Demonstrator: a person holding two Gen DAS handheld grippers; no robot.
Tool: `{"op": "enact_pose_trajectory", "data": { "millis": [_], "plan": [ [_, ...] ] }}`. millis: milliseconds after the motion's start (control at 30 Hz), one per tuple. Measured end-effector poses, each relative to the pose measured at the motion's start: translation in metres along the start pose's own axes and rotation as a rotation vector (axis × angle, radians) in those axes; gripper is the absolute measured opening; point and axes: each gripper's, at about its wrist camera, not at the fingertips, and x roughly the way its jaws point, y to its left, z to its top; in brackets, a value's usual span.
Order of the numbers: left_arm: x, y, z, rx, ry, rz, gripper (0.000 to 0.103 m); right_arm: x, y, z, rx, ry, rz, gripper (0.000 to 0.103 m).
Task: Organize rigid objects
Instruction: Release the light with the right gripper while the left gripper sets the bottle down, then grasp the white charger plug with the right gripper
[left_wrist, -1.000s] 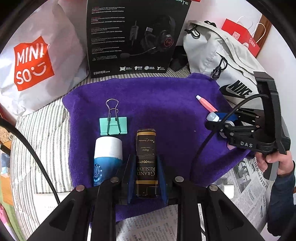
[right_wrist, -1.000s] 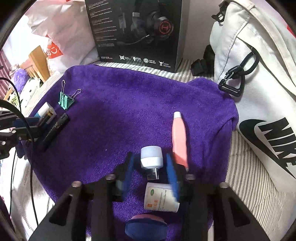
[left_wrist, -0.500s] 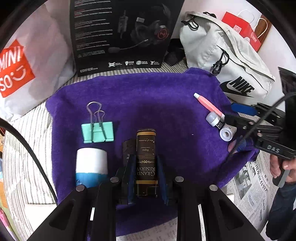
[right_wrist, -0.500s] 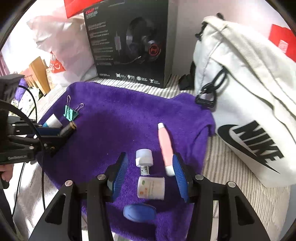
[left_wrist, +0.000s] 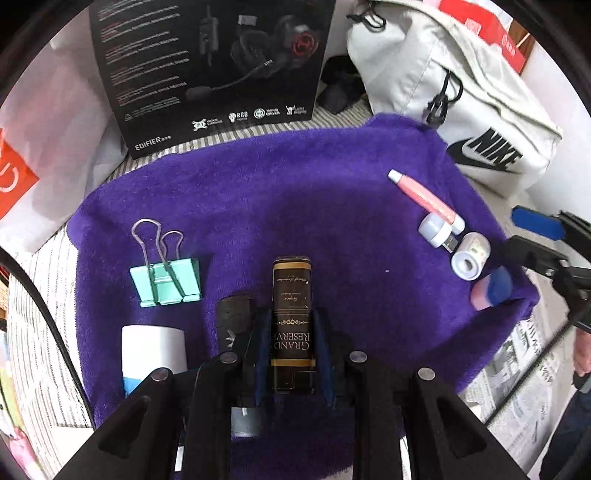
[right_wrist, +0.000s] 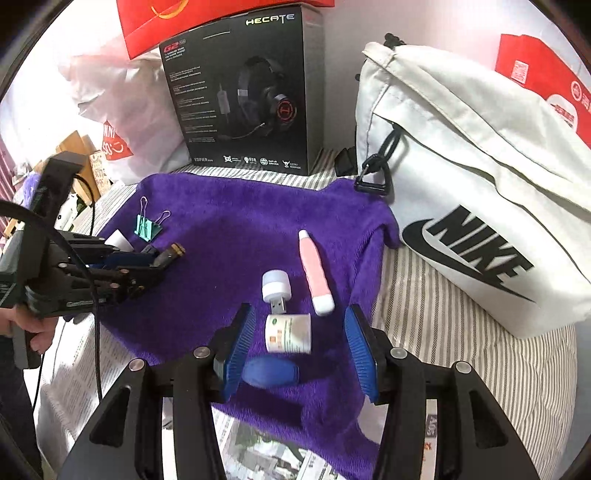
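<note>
The left gripper (left_wrist: 291, 354) is clamped on a slim black box with gold lettering (left_wrist: 291, 310), which is held lengthwise between the blue pads and points away from the camera over the purple towel (left_wrist: 295, 192). Just left of the held box a short black object (left_wrist: 234, 317) is seen on the towel; what it is cannot be told. Further left, a white cylinder with a blue end (left_wrist: 153, 354) lies at the near left part of the towel, and a teal binder clip (left_wrist: 166, 280) with its wire handles folded out is laid just beyond it.

The right gripper (right_wrist: 299, 347) is held above the towel's near right part with its jaws spread wide and nothing pinched. Below and between the pads, but untouched by them, a small white bottle with a green-and-orange label (right_wrist: 288, 332) is lying on its side. A white USB plug light (right_wrist: 276, 288) is placed just beyond it, its metal connector pointing at the bottle. A pink tube with a white cap (right_wrist: 314, 273) lies just right of the plug light. A blue oval object (right_wrist: 271, 373) rests nearer the camera than the bottle.

Behind the towel a black headset box (right_wrist: 243, 96) is stood upright, with a white Nike bag (right_wrist: 461, 177) to its right. The towel is spread on striped fabric (right_wrist: 443, 332), and newspaper (right_wrist: 258, 454) is seen under its near edge.
</note>
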Motion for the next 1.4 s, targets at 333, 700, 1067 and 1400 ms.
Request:
{"op": "enact_pose_trajectory", "data": {
  "millis": [333,700,1067,1400],
  "plan": [
    [-0.003,-0.007,-0.006,0.023,-0.014,0.011,0.034,-0.017,-0.006,-0.018,0.025,-0.005,-0.007,0.05],
    [-0.03,-0.013,-0.029,0.008,-0.048,0.026,0.043,-0.043,0.009,-0.049,0.017,-0.004,0.025,0.051],
    [-0.076,-0.006,-0.068,-0.056,-0.131,0.055,0.051,-0.035,0.06,-0.085,-0.069,0.05,0.123,0.051],
    [-0.076,0.01,-0.108,-0.142,-0.12,0.033,0.051,-0.002,0.092,-0.086,-0.157,0.096,0.131,0.051]
  ]
}}
